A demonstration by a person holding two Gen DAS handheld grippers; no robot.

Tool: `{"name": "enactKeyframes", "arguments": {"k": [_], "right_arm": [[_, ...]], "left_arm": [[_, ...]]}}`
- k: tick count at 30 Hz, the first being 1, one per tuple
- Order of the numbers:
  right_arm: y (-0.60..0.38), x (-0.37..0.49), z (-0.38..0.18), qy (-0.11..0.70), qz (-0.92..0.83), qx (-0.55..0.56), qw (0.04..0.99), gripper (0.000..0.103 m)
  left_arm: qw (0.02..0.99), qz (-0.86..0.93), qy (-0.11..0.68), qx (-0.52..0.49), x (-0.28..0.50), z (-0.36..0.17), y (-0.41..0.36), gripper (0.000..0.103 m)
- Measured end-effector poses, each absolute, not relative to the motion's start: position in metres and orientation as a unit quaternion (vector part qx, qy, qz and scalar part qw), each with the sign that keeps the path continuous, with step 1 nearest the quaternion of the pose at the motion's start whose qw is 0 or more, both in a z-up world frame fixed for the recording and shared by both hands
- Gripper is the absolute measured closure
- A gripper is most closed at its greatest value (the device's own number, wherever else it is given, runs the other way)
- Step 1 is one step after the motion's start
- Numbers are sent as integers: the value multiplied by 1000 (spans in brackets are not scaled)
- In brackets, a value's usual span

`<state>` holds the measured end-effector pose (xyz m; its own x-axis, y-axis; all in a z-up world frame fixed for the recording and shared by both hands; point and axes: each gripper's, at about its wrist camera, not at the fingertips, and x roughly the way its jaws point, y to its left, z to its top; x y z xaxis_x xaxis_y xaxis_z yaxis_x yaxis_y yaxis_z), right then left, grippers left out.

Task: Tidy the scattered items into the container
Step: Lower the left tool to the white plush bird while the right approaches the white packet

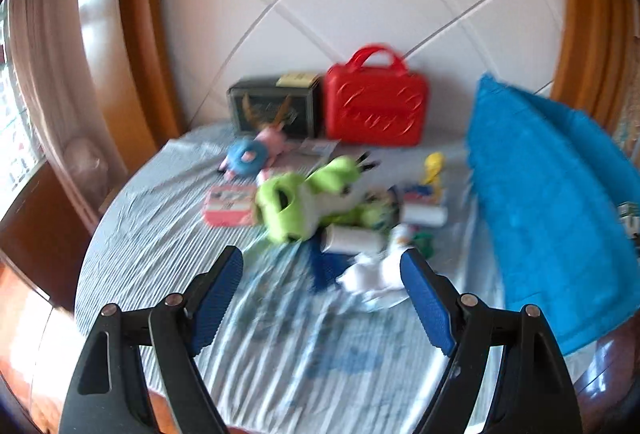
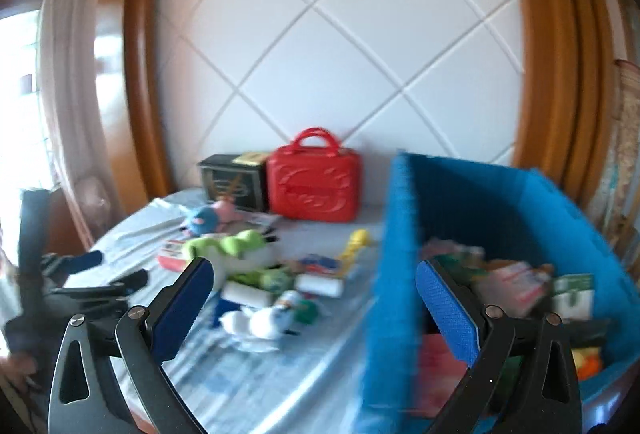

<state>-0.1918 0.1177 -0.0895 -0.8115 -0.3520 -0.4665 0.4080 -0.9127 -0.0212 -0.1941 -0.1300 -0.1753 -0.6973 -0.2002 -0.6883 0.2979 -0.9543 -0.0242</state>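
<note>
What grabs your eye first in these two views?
The bright blue container stands at the right of the striped cloth, already holding several packets. At the back, against the white quilted wall, stands a red carry case. Between them lies a jumble of toys, with a green plush on top.

Your black left gripper (image 1: 322, 268) tilts downward, its blue-padded fingers (image 1: 218, 294) spread wide with nothing between them. Your black right gripper (image 2: 314, 284) likewise holds its fingers (image 2: 182, 304) apart, empty.
</note>
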Motion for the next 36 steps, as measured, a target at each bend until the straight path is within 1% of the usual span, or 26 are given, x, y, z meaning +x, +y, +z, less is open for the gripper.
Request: {"name": "enactKeyframes", "arguments": {"k": [4,8,12,18,19,20,21,22,23,26,31,36], "right_arm": [[71,-207,-118,77,-933,282,209,0],[44,-236,-161,92,-914,337,209,0],[36,-262,-203,101,-892,382,217,0],[38,-302,-263,93,-866,435,229,1],[38,-306,-271,94,-863,441,226,6],[39,-311,-281,96,-859,451,221,14],[39,-315,-289,97,-856,460,216,18],[39,-320,-296,100,-852,468,212,26],[40,-324,-304,102,-849,475,207,31],[41,-340,-321,113,-847,487,182,36],[43,-368,-357,130,-843,505,127,36],[50,-386,-371,110,-850,505,104,37]], "left_arm": [[129,-906,73,397,-208,-207,-153,22],[119,-891,85,431,-228,-245,-160,22],[114,-870,85,472,-253,-281,-157,22],[110,-853,80,504,-286,-324,-147,22],[109,-850,76,509,-289,-329,-144,22],[110,-847,70,516,-293,-335,-142,22],[112,-842,66,523,-298,-342,-140,22],[109,-840,69,527,-300,-345,-140,22],[102,-839,73,529,-303,-350,-139,22],[83,-834,69,541,-313,-364,-134,22],[45,-820,58,568,-331,-404,-122,22],[52,-826,38,560,-345,-421,-126,22]]}}
